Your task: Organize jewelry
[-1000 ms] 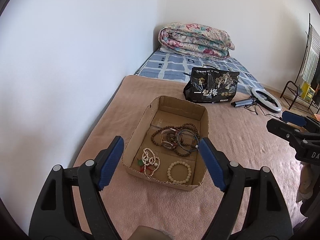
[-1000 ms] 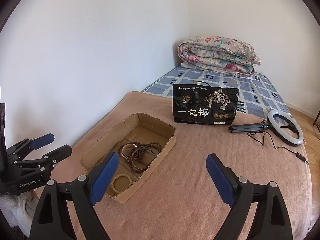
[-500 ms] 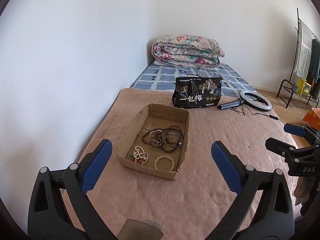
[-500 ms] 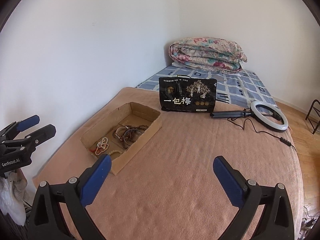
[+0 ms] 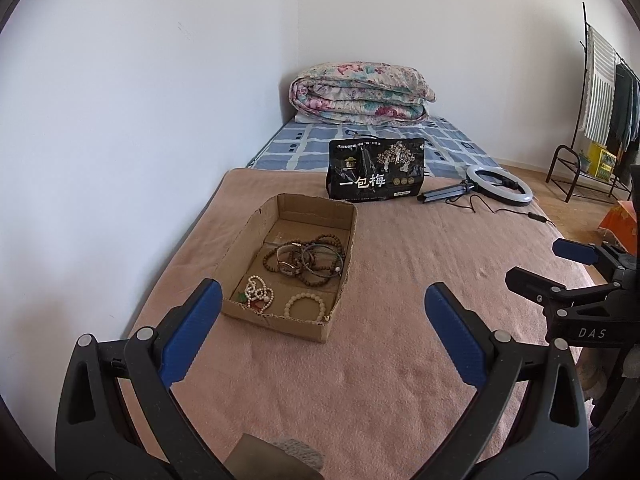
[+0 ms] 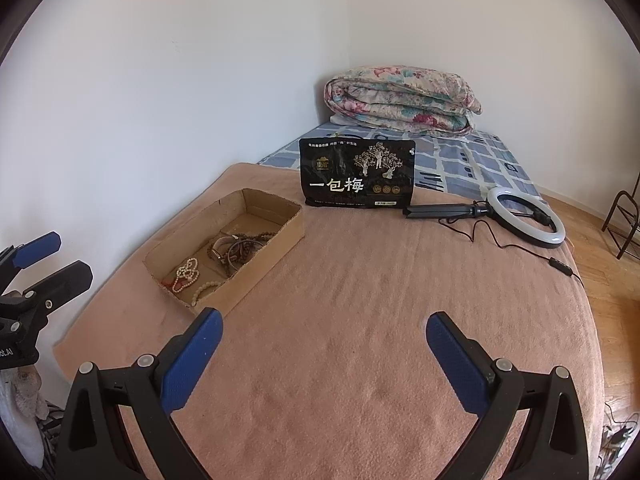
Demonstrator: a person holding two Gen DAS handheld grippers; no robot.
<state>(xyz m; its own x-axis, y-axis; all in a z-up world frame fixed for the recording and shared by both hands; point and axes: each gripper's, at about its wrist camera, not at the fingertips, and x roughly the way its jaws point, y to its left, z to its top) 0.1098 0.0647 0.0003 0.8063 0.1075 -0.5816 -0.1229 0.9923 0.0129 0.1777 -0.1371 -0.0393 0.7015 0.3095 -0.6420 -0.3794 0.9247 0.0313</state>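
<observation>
A shallow cardboard box [image 5: 280,322] lies on the pink blanket [image 5: 400,264]. Inside it are brown bead bracelets, a watch and metal bangles in a pile [image 5: 304,258], a white bead necklace [image 5: 258,292] and a cream bead bracelet [image 5: 306,306]. My left gripper [image 5: 322,292] is open wide and empty, hanging short of the box's near end. In the right wrist view the box [image 6: 256,276] sits ahead to the left, and my right gripper [image 6: 324,320] is open over bare blanket. Each gripper shows at the edge of the other's view, the right gripper [image 5: 538,262] and the left gripper [image 6: 68,256].
A black snack bag [image 5: 376,170] stands behind the box, with a ring light and its cable [image 5: 498,184] to its right. A folded floral quilt [image 5: 360,94] lies on the blue checked sheet at the far corner. The white wall runs along the left, and a clothes rack [image 5: 600,92] stands at the right.
Both grippers have pulled back from the box, which now looks smaller and farther off. Both pairs of jaws have spread wider.
</observation>
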